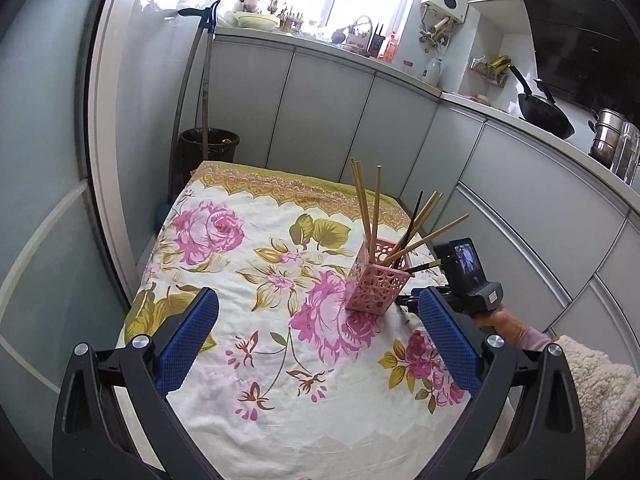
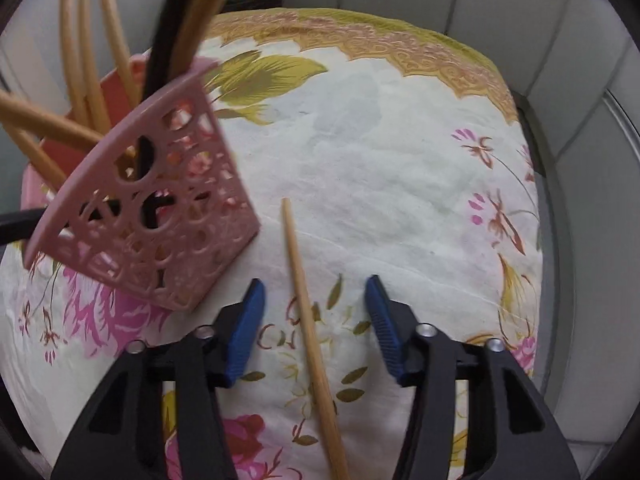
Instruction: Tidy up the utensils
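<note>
A pink perforated holder [image 1: 374, 280] stands on the flowered tablecloth [image 1: 256, 264] and holds several wooden chopsticks [image 1: 366, 204] and a dark one. My left gripper [image 1: 318, 312] is open and empty, well in front of the holder. In the right wrist view the holder [image 2: 160, 216] is close on the left. One wooden chopstick [image 2: 308, 320] lies on the cloth, running between the fingers of my right gripper [image 2: 316, 296]. That gripper is open and low over the cloth, not closed on the chopstick. The right gripper's body [image 1: 468, 276] shows just right of the holder.
Grey cabinets [image 1: 320, 120] run behind and to the right of the table, close to its edges. A black bin [image 1: 210, 146] with long handles stands at the far left corner. The counter holds a wok [image 1: 546, 114] and pots.
</note>
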{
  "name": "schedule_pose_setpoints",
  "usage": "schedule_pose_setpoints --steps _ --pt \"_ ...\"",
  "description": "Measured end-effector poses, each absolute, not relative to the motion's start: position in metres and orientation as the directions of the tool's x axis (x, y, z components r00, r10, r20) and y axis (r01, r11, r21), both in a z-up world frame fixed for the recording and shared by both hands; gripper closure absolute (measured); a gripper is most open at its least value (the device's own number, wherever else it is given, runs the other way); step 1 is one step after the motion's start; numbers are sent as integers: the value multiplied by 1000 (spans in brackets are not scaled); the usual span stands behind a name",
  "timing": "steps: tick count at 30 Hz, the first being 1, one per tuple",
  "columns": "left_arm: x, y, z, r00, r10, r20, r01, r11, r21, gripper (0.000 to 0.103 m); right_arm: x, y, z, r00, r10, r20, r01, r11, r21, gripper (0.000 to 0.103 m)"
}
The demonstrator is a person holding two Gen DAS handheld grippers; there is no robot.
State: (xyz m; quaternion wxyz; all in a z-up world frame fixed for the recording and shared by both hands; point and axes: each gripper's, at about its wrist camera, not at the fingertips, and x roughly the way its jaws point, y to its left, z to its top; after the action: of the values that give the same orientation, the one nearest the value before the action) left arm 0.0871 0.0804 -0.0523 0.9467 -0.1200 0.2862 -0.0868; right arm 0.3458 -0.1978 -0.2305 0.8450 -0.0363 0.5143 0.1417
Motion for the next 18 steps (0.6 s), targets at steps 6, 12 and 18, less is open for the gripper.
schedule_pose_setpoints --steps 6,12,18 --pt "81 79 -47 818 -250 -518 112 953 -283 7 284 -228 -228 386 204 -899 -131 977 166 97" --pt "67 76 -36 831 -277 -483 142 944 -298 7 224 -225 -225 244 133 -961 -64 991 121 92" --pt "61 69 -30 835 -286 -471 160 944 -288 7 248 -201 -231 188 17 -982 -33 999 11 22"
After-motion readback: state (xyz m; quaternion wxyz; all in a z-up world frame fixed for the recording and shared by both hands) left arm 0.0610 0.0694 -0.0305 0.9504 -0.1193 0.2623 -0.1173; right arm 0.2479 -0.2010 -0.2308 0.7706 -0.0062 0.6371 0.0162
